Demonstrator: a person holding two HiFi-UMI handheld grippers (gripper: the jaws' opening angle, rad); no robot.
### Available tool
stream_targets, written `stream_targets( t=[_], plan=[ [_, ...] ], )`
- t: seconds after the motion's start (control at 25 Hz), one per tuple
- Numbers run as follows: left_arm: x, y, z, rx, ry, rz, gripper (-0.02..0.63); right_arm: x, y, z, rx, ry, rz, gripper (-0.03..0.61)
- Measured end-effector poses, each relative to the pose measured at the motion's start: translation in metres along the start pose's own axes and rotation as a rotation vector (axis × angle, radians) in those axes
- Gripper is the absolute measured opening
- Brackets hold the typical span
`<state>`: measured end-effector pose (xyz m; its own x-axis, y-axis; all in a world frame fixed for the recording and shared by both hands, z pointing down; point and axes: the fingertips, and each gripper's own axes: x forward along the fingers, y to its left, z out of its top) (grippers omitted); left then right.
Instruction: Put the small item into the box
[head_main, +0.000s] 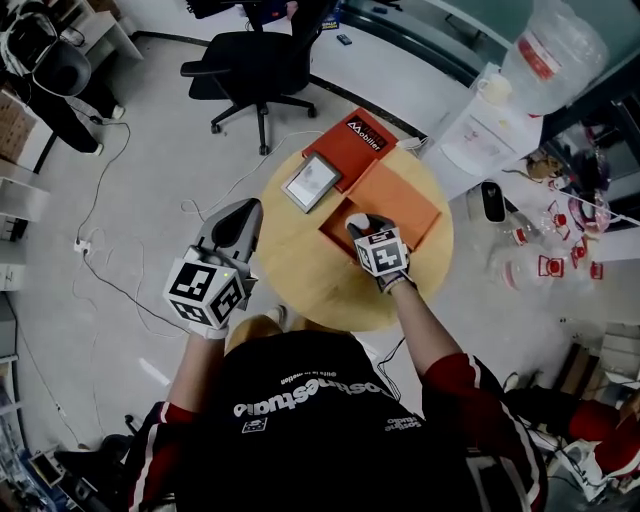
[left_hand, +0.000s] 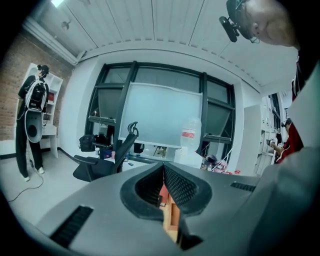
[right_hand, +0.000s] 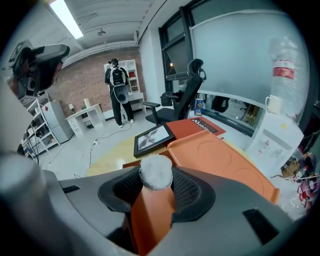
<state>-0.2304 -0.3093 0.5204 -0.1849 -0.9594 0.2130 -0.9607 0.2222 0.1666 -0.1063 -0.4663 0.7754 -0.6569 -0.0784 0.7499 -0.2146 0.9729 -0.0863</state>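
A small round white item (right_hand: 156, 172) sits pinched between the jaws of my right gripper (right_hand: 157, 176), which is shut on it. In the head view that gripper (head_main: 362, 226) hovers over the open orange box (head_main: 333, 234) on the round wooden table (head_main: 290, 262), with the white item (head_main: 357, 221) at its tip. The box's orange lid (head_main: 397, 200) lies flat against the box's far side. My left gripper (head_main: 247, 208) hangs beyond the table's left edge, its jaws shut and empty (left_hand: 163, 170). The inside of the box is mostly hidden by the right gripper.
A red flat box (head_main: 351, 143) and a dark-framed picture (head_main: 311, 183) lie on the table's far part. A black office chair (head_main: 255, 62) stands behind the table. A water dispenser (head_main: 498, 112) and clutter stand on the right. Cables run over the floor on the left.
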Motion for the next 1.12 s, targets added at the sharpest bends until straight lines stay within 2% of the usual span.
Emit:
stream_targets(
  t=[0.16, 0.4, 0.6, 1.12],
  plan=[
    [-0.006, 0.010, 0.001, 0.003, 0.004, 0.020, 0.018, 0.015, 0.003, -0.008, 0.010, 0.019, 0.000, 0.193],
    [-0.014, 0.021, -0.008, -0.001, 0.024, 0.043, 0.018, 0.040, 0.003, -0.021, -0.057, 0.069, -0.020, 0.193],
    [-0.029, 0.034, -0.009, -0.003, 0.021, 0.077, 0.018, 0.049, 0.011, -0.016, -0.087, 0.080, -0.020, 0.193],
    [-0.058, 0.057, -0.014, -0.040, 0.019, 0.130, 0.018, 0.057, 0.012, -0.022, -0.075, 0.123, -0.005, 0.202]
  ],
)
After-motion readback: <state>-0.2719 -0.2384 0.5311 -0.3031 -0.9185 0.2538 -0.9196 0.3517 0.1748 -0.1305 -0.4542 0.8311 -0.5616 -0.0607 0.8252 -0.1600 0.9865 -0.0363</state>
